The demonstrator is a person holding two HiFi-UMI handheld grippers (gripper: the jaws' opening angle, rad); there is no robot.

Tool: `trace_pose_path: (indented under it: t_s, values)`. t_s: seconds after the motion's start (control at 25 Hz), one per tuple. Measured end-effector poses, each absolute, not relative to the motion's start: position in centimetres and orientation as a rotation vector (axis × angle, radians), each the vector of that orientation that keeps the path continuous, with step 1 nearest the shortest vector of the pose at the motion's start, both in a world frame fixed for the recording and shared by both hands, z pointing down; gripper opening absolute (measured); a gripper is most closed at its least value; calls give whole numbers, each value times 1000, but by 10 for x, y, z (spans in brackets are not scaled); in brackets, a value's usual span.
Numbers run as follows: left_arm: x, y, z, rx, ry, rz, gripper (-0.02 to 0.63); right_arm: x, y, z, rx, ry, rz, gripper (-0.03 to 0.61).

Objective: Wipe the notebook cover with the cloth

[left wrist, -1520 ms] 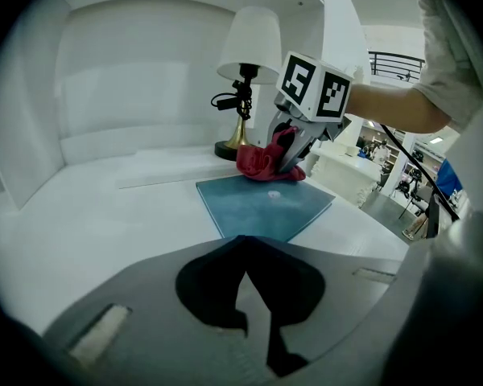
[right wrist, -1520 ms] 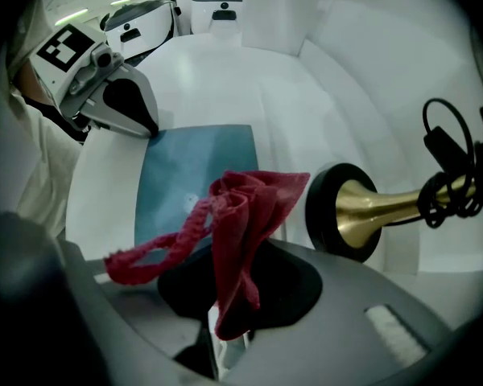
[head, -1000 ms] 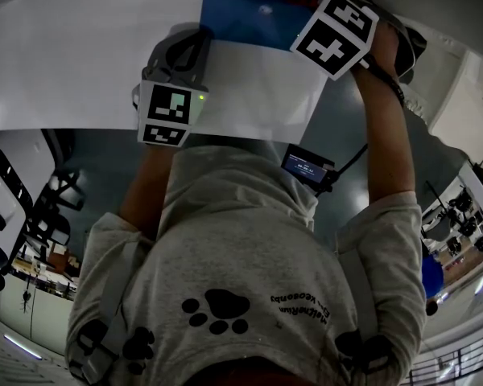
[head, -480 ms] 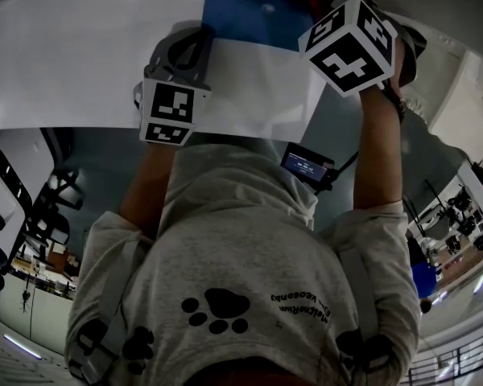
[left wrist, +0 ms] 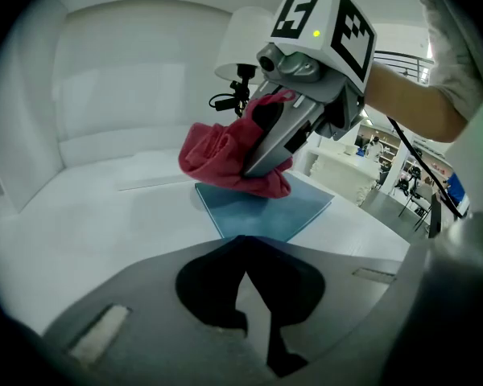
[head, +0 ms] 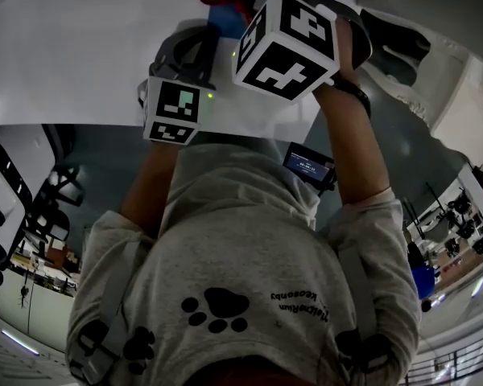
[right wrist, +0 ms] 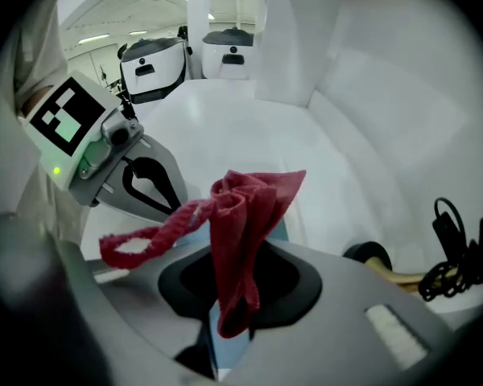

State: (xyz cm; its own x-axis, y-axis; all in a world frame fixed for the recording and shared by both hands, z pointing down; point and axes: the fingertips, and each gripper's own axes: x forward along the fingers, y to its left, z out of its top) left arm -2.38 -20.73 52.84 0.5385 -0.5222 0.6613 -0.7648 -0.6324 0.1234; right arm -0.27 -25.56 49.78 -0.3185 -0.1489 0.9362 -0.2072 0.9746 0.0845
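A blue notebook (left wrist: 262, 207) lies flat on the white table (left wrist: 88, 215). My right gripper (left wrist: 253, 167) is shut on a crumpled red cloth (left wrist: 221, 155) and holds it over the notebook's far part; whether the cloth's lower edge touches the cover I cannot tell. In the right gripper view the cloth (right wrist: 241, 215) hangs out of the jaws of the right gripper (right wrist: 225, 328), one strip trailing left. My left gripper (right wrist: 177, 209) points down at the notebook's near corner, jaws together with nothing between them. The head view shows only a sliver of the notebook (head: 224, 18).
A white lamp on a stand with a black cable (left wrist: 240, 79) stands behind the notebook. A black cable (right wrist: 459, 244) and a dark round object (right wrist: 366, 256) lie to the right on the table. White machines (right wrist: 153, 63) stand beyond the table's far edge.
My right gripper has risen and swung left over the notebook with the red cloth in it; its marker cube now looks larger. The left gripper has stayed put.
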Motion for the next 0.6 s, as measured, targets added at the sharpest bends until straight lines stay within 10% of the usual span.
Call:
trace_pose_path:
  t_s: [0.6]
  values:
    - [-26,-206,528,2377,-1049,829,-2,-17,-245,531,112,-1782,31,66]
